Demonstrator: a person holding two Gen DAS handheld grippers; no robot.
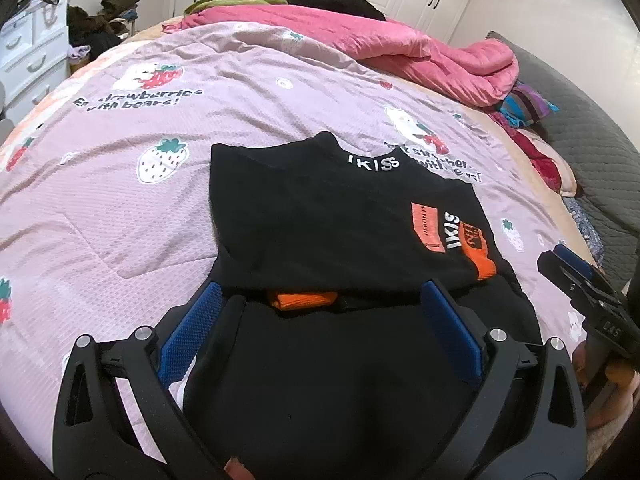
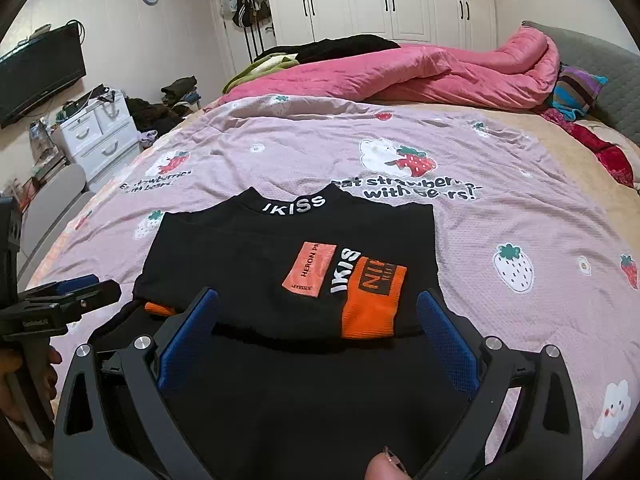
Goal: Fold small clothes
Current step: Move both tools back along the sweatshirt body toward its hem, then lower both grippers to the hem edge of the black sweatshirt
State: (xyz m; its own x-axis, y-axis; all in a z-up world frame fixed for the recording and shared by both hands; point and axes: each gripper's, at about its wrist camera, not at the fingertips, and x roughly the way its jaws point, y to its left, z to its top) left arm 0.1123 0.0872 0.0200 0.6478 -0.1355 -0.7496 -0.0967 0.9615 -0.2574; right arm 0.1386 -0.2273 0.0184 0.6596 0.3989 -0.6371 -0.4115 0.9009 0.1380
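With both the left gripper (image 1: 320,304) and right gripper (image 2: 318,312) spread wide and empty, snagging the black shirt (image 1: 332,208) would undo your fold.

Bed (image 2: 540,168) carries all items. Lilac quilt (image 2: 280,148) with strawberry-and-bear print spread flat over most of it, lightly creased. Black top (image 2: 248,264) with orange patches lies on quilt, near edge, folded over itself, collar toward far side. Pink duvet (image 2: 420,72) bunched along far side. Green and black clothes (image 2: 320,50) heaped beyond it. Striped fabric (image 2: 576,88) and red fabric (image 2: 608,156) at right, by grey headboard.
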